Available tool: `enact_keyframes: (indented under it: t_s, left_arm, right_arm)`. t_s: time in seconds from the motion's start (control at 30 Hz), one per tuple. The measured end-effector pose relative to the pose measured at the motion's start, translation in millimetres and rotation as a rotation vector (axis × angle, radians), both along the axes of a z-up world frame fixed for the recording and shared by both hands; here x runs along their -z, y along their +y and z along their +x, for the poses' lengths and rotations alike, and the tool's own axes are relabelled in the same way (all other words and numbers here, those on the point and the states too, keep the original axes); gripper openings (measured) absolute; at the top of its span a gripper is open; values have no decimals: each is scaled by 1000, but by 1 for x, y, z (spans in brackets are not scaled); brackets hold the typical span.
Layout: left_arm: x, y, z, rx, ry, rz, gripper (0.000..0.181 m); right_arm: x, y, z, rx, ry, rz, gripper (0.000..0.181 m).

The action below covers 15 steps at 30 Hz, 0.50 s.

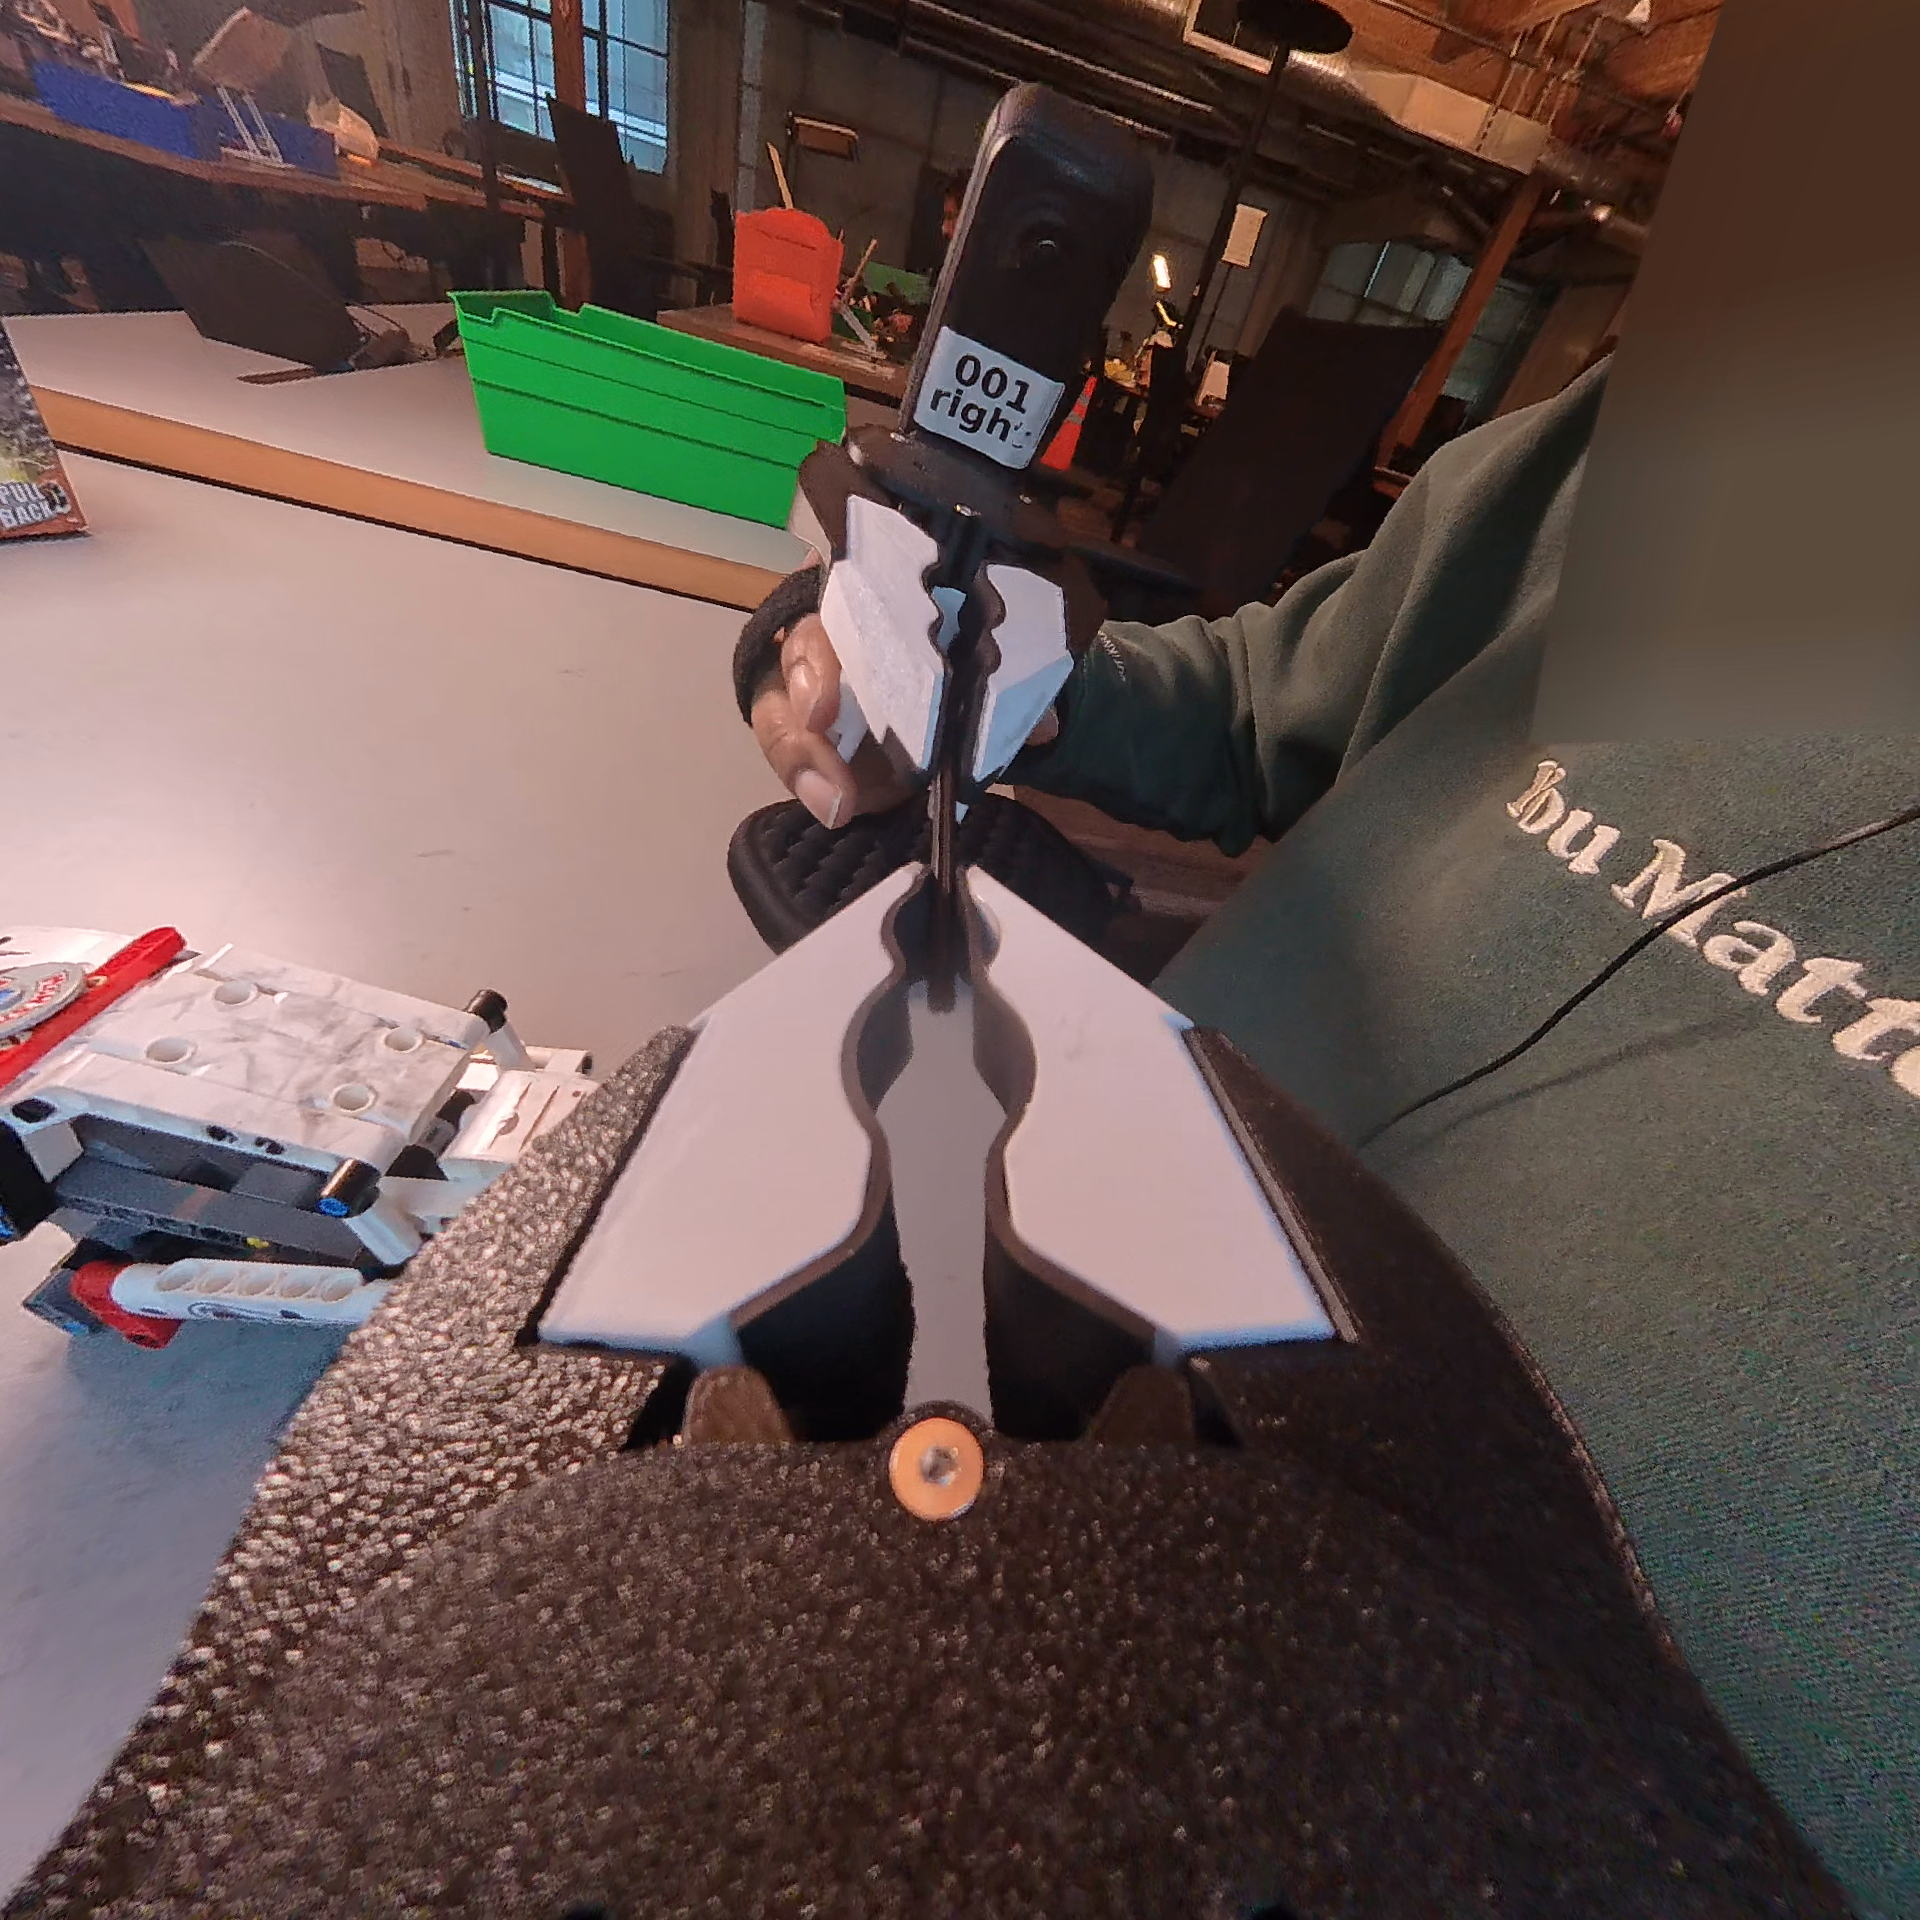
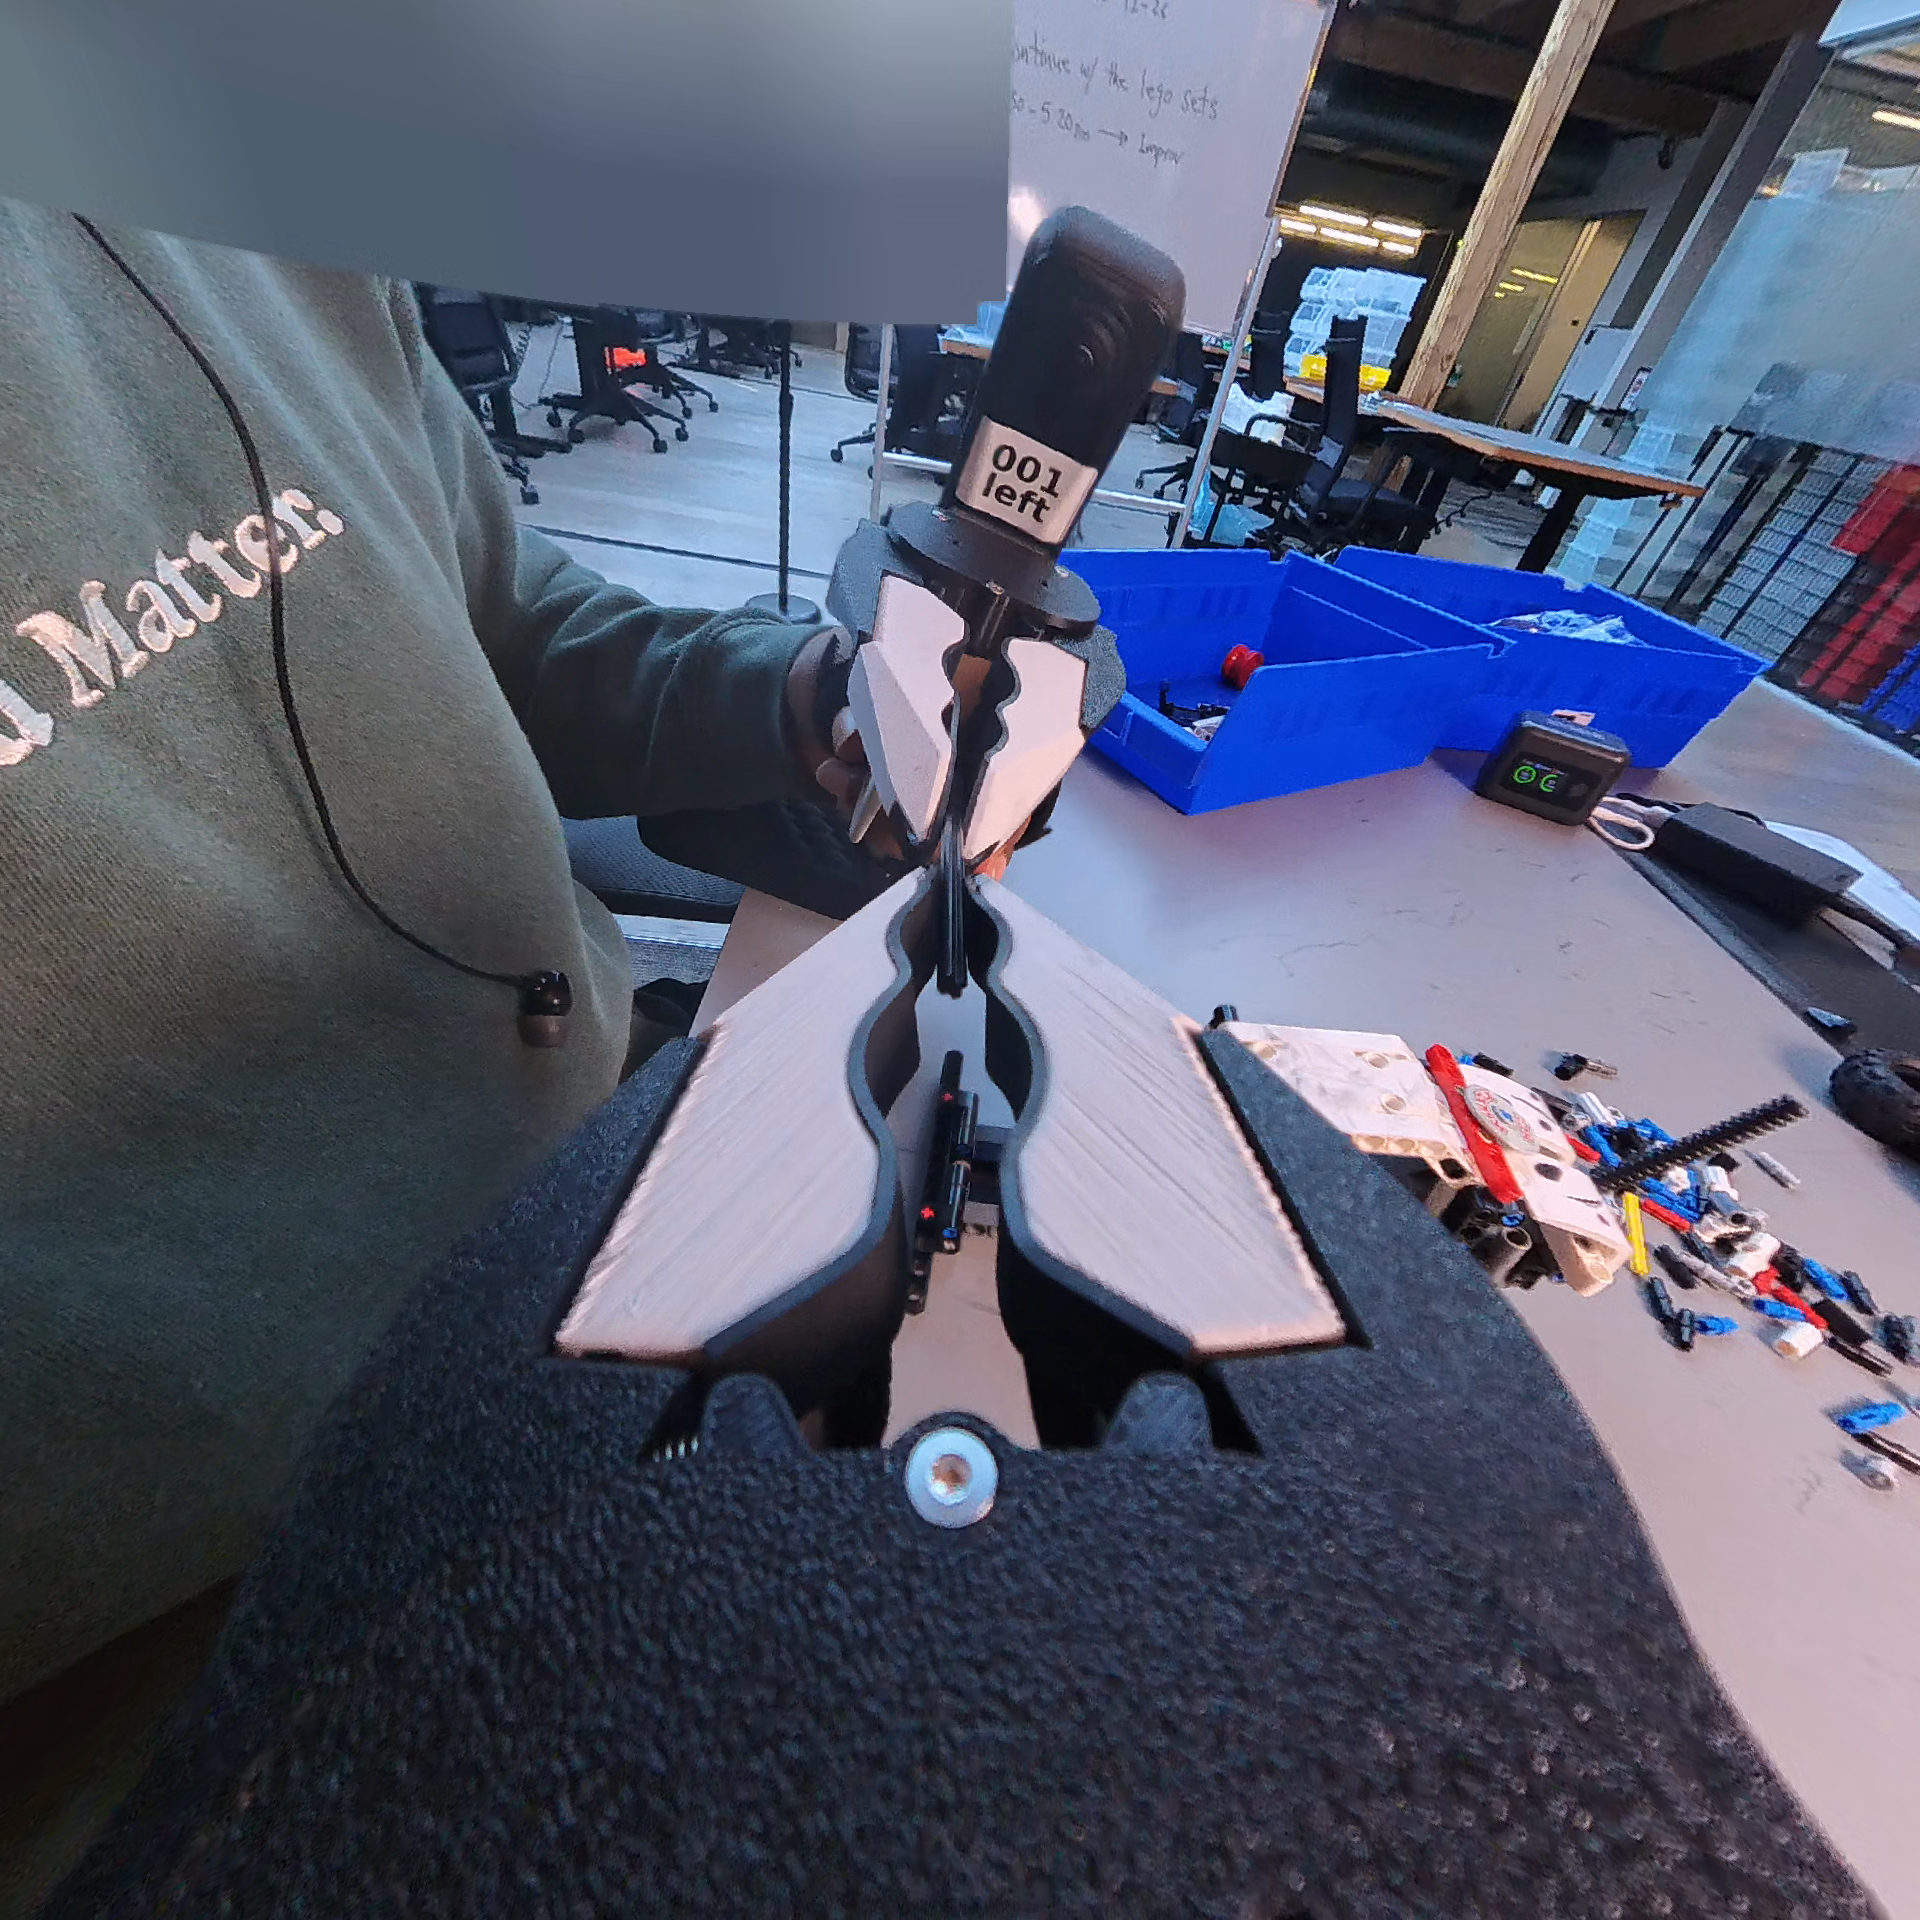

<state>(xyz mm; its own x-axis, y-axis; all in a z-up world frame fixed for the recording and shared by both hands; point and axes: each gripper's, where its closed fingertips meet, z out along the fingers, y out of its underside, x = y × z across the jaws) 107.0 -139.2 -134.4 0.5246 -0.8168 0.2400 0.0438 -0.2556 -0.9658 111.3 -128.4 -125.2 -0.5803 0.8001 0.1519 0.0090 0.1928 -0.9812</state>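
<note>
Inspecting from the left: the left claw (image 1: 943,899) is closed, its tips pinched on one end of a thin black part (image 1: 943,836). The right claw (image 2: 948,883) faces it tip to tip and is likewise closed on the other end. The part hangs between the two, clear of the counter (image 1: 312,727) and just in front of the person's green sweatshirt (image 2: 208,831). I judge this opposed grip is there to steady so slender a piece from both ends; whether it is a single piece or two being joined, I cannot tell.

Counter, left to right:
- A partly built white toy vehicle (image 1: 260,1070) with a red strip lies beside the left claw, not touched.
- A black beam (image 2: 951,1164) with red pins lies below the right claw, seen through the gap between its fingers.
- Loose small parts (image 2: 1714,1247) in blue, black, red and white are scattered beyond the vehicle, with a black tyre (image 2: 1881,1091) at the far edge.
- A green bin (image 1: 644,416) and blue bins (image 2: 1351,665) stand farther back; a small black device (image 2: 1553,769) with a lit display sits near the blue ones.

Room: an open workshop with further tables, office chairs (image 2: 623,364) and a whiteboard (image 2: 1143,156).
</note>
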Motion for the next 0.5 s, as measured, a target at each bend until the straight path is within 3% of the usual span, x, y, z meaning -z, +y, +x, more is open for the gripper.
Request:
enact_keyframes:
  t_s: [0.2, 0.4, 0.5]
  left_arm:
    - [2, -2, 13, 58, -38, -25, 3]
    - [1, 1, 1, 2, -38, -15, 12]
    - [4, 0, -5, -28, -4, -10, 5]
  right_arm:
    - [4, -11, -2, -13, 17, 56, 3]
    - [7, -1, -2, 2, -10, 26, 3]
    - [10, 1, 0, 5, -17, 21, 4]
